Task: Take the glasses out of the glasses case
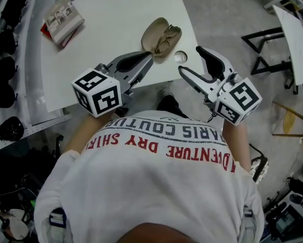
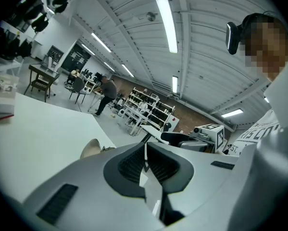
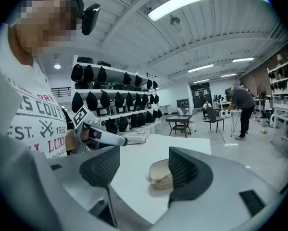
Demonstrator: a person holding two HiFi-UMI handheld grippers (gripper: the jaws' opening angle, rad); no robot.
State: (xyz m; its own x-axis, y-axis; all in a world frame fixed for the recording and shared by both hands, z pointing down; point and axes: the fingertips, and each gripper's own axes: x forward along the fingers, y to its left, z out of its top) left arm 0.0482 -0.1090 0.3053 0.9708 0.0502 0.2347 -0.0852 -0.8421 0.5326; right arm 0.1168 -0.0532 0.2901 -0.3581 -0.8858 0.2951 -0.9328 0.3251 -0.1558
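A beige glasses case [image 1: 154,34] lies open near the white table's [image 1: 116,44] front edge, with the glasses [image 1: 170,36] resting in it. My left gripper [image 1: 147,59] is shut and empty, its tips just short of the case on the near left. My right gripper [image 1: 190,59] stands open and empty, to the near right of the case. In the right gripper view the case [image 3: 159,173] with the glasses lies ahead of the open right gripper [image 3: 144,170], apart from the pads. The left gripper view shows the left gripper [image 2: 144,155] with its jaws together and the case [image 2: 90,148] peeking out at the left.
A book with a red edge [image 1: 63,18] lies at the table's far left corner. A small round white thing [image 1: 180,56] sits beside the case near the table edge. Shelves with dark helmets [image 3: 110,100] stand behind the table; another table [image 1: 295,39] stands at the right.
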